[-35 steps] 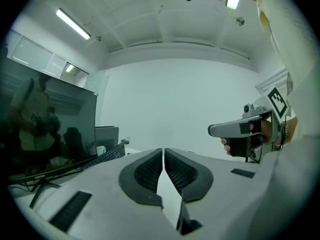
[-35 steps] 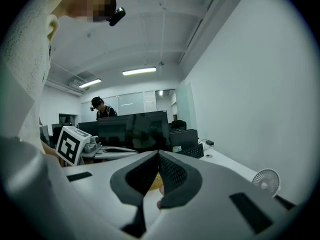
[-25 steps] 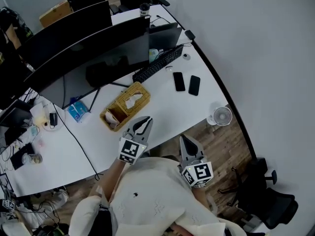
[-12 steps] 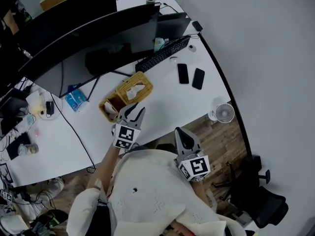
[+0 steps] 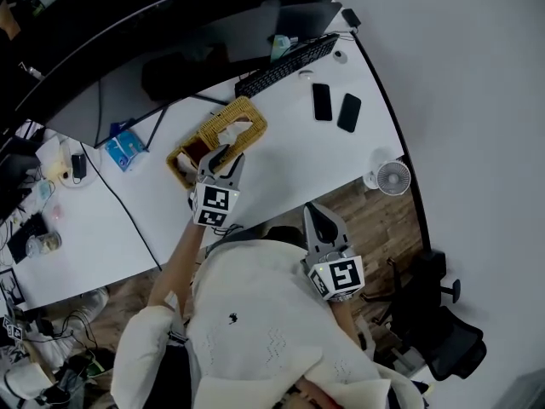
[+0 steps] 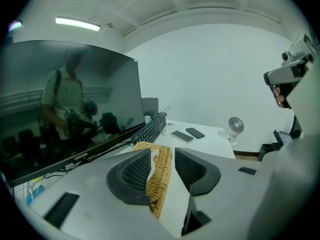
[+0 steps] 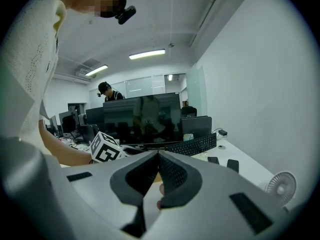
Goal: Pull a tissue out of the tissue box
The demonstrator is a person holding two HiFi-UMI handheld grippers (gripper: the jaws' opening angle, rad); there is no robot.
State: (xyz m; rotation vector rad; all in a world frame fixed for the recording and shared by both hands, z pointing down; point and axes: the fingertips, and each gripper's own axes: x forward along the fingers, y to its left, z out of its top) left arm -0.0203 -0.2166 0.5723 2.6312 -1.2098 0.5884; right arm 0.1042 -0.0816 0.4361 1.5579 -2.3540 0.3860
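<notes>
A woven wicker tissue box (image 5: pixel 217 136) lies on the white desk (image 5: pixel 289 164) in front of the monitors, with white tissue (image 5: pixel 235 129) showing in its top slot. My left gripper (image 5: pixel 223 154) hovers at the box's near edge. Its jaws have just been opening, and nothing is pressed between them. In the left gripper view, the left gripper (image 6: pixel 161 155) frames the wicker box (image 6: pixel 159 181) between its spread jaws. My right gripper (image 5: pixel 318 217) hangs back off the desk's front edge beside my body. In the right gripper view, the right gripper (image 7: pixel 157 155) is shut on nothing.
Dark monitors (image 5: pixel 162 24) line the back of the desk. A black keyboard (image 5: pixel 285 65) and two phones (image 5: pixel 322 102) lie right of the box. A small white fan (image 5: pixel 390 178) stands at the desk's right edge. A blue pack (image 5: pixel 124 148) lies left of the box.
My left gripper has moved forward and down to the wicker box and its jaws have opened. The right gripper has shifted a little and stays shut.
</notes>
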